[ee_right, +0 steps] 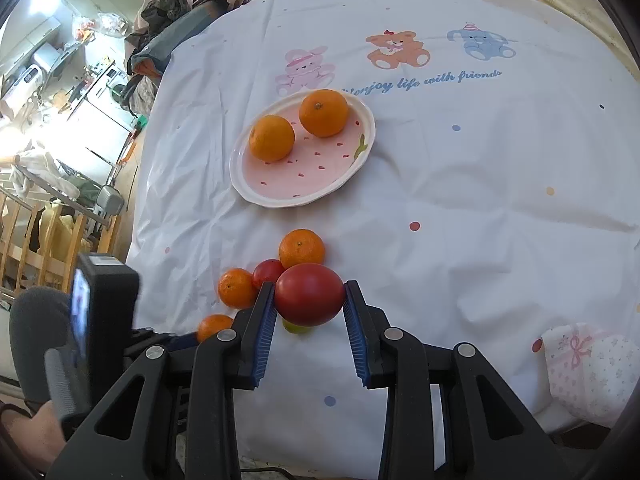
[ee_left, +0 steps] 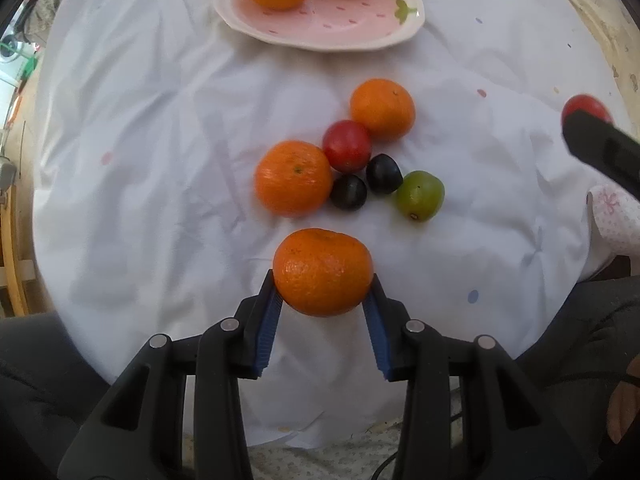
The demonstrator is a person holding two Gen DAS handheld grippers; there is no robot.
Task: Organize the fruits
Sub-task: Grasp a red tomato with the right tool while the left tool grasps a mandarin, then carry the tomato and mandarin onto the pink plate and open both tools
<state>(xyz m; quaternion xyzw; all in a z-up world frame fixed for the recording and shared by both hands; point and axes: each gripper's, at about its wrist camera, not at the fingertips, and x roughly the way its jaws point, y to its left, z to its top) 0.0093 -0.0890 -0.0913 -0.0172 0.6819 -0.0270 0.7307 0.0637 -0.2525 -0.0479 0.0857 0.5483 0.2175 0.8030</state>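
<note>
My left gripper (ee_left: 323, 284) is shut on an orange mandarin (ee_left: 323, 272), held above the white cloth. My right gripper (ee_right: 309, 295) is shut on a red plum (ee_right: 309, 294); it also shows at the right edge of the left wrist view (ee_left: 586, 106). On the cloth lie two mandarins (ee_left: 293, 178) (ee_left: 382, 109), a red plum (ee_left: 346, 145), two dark plums (ee_left: 348, 192) (ee_left: 383, 174) and a green plum (ee_left: 420, 195). A pink strawberry-shaped plate (ee_left: 320, 26) at the far side holds two mandarins (ee_right: 271, 138) (ee_right: 324, 113).
A white cloth with cartoon animals (ee_right: 440, 160) covers the table. A patterned tissue pack (ee_right: 588, 376) lies at the right. Clutter, clothes and wooden furniture (ee_right: 48, 240) stand past the table's left edge.
</note>
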